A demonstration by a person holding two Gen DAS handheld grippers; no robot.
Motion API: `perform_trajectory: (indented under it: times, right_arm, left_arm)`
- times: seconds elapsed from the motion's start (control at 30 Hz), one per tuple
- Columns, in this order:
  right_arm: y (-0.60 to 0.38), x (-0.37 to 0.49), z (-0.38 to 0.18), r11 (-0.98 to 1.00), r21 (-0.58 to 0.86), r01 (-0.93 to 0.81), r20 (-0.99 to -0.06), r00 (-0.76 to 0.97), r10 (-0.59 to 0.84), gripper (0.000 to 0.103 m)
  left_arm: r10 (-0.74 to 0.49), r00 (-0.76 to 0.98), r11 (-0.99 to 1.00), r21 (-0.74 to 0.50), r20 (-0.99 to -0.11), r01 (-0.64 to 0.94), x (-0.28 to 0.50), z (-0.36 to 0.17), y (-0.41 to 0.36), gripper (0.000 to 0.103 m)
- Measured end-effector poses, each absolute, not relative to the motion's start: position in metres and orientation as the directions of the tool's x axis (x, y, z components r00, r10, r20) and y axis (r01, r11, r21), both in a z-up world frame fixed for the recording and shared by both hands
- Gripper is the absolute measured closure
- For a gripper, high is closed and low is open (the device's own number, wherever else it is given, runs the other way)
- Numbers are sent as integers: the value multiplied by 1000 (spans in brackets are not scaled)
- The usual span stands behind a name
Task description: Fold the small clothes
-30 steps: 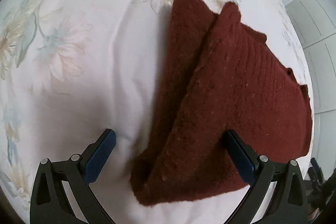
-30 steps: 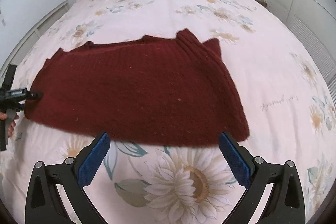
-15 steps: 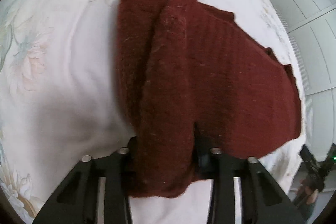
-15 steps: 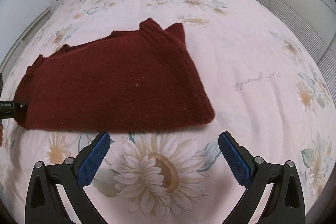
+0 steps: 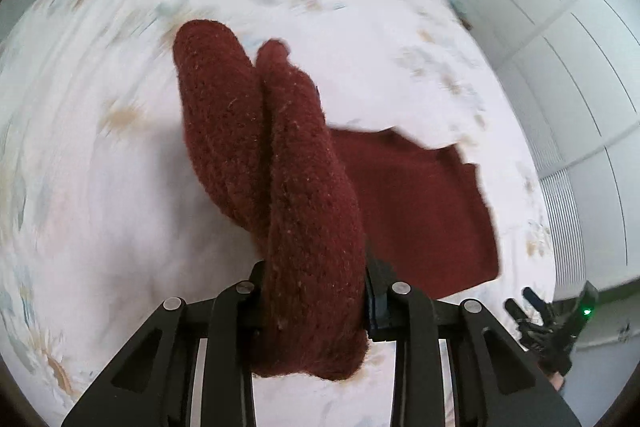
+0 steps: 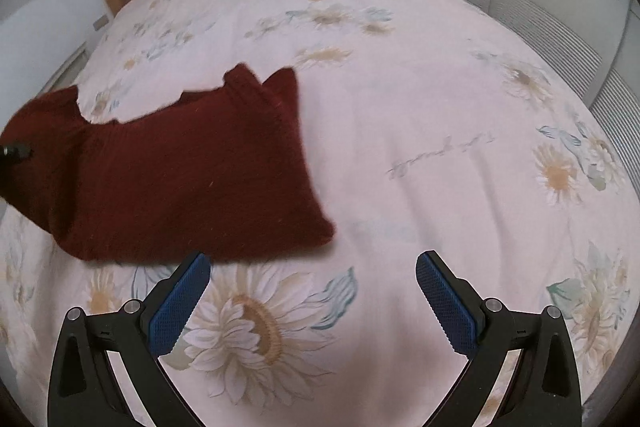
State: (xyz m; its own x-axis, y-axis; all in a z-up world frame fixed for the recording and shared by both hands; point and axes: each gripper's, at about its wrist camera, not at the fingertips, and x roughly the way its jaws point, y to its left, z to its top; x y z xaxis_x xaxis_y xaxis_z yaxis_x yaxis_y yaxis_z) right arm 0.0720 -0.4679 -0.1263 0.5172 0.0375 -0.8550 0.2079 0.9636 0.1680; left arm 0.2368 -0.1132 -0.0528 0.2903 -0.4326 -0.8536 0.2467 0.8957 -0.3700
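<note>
The left gripper [image 5: 316, 311] clamps the maroon sweater's [image 5: 304, 211] bunched edge at frame centre to fold it, while the right gripper [image 6: 312, 299] waits spread and empty at lower frame above the floral bedspread [image 6: 440, 107].

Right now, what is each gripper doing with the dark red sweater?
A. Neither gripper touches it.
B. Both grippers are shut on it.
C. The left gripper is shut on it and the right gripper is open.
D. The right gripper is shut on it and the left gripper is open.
C: the left gripper is clamped on a bunched fold of the sweater, while the right gripper is spread wide over the bedspread, holding nothing.
</note>
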Motion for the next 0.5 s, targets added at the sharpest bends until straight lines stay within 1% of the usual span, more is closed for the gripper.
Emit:
perform_trajectory:
  times: [0.17,0.23,0.33,0.43,0.5]
  right_arm:
    - [-495,67,-113,954,174,246,-839,544,13,0]
    - [-503,63,-108,951,176,256,-833,553,6,0]
    - [-516,56,-106,944,175,280,-832,554,-10,0]
    - [-526,48,-111,937,169,306,-846,533,-22,0]
    - [-531,45,-119,934,155,322,-865,501,-29,0]
  left_arm:
    - [-454,283,867,-346,-845,358,239,-27,-191,78]
    - [-453,271,856,-329,-849,400,241,-32,-228,78]
    - [-437,225,835,-300,-871,462,237,-54,-283,78]
    - [-409,188,824,-273,-893,497,227,-80,-319,78]
    - [-369,179,825,-233,-912,515,218,-100,-336,78]
